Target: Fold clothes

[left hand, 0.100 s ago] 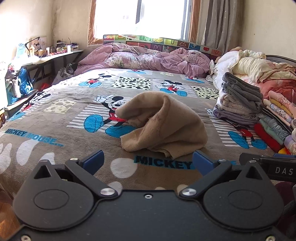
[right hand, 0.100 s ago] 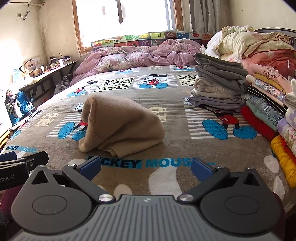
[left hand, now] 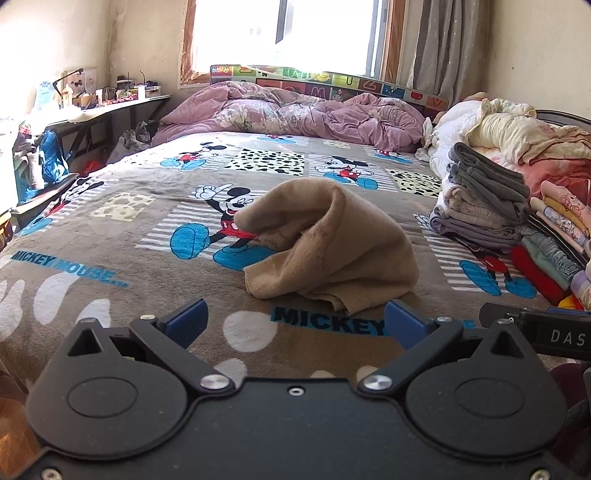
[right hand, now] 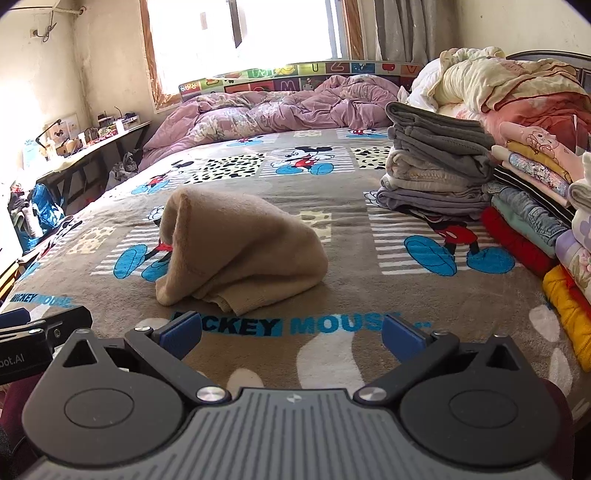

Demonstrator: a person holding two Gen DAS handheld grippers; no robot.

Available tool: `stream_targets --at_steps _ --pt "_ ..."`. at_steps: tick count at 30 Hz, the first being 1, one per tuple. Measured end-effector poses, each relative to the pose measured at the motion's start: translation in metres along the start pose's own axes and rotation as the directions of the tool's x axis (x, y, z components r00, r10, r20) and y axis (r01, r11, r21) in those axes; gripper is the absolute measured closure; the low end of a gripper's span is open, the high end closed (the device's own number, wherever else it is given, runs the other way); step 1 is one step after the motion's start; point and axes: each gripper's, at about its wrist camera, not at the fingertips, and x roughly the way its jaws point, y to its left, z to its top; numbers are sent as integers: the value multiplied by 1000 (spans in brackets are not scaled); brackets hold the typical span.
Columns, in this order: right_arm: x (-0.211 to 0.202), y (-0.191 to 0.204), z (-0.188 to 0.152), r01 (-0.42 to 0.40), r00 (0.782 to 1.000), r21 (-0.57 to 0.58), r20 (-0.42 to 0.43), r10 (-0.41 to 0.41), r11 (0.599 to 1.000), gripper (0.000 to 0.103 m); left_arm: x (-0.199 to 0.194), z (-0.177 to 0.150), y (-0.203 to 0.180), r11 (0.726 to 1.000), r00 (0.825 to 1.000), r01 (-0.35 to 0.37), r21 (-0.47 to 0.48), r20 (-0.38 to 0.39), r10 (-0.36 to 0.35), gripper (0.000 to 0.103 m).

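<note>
A tan garment lay in a loose, humped heap on a brown Mickey Mouse blanket that covered the bed. The heap served as the landmark for everything else. Its hem rested flat on the blanket at the near side, just beyond the blue "MICKEY" lettering, while its top curled over into a rounded fold.

The left gripper hovered near the front of the garment, short of its hem and not touching it. Its jaws stood spread wide, with nothing between the blue pads. The right gripper hovered beside it, also in front of the garment and clear of it, jaws likewise released and empty.

To the right of the garment, well apart from it, stood a stack of folded grey clothes. Further right lay a row of folded colourful clothes, including red, yellow and denim pieces. Behind the garment, at the far end of the bed, a crumpled pink duvet was bunched beneath a bright window. To the left of the garment, past the bed's edge, a cluttered desk stood against the wall.
</note>
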Motion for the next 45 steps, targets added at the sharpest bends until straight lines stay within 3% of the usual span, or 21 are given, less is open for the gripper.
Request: stream_targets --at_steps 6,10,27,45 --pt "5 15 -4 21 999 -58 -38 -23 998 0 6 -1 2 1000 1000 4 -25 2 -4 0" --pt "22 7 -5 -5 998 -29 -56 4 1000 0 14 -1 4 999 1000 6 -33 -11 -6 0" --pt "35 5 -5 19 999 -63 -48 -22 998 0 38 -12 2 1000 997 9 -28 -76 -11 0" --pt "34 5 -5 33 999 -72 -40 -36 997 0 37 -12 -1 999 998 27 -20 -63 -28 0"
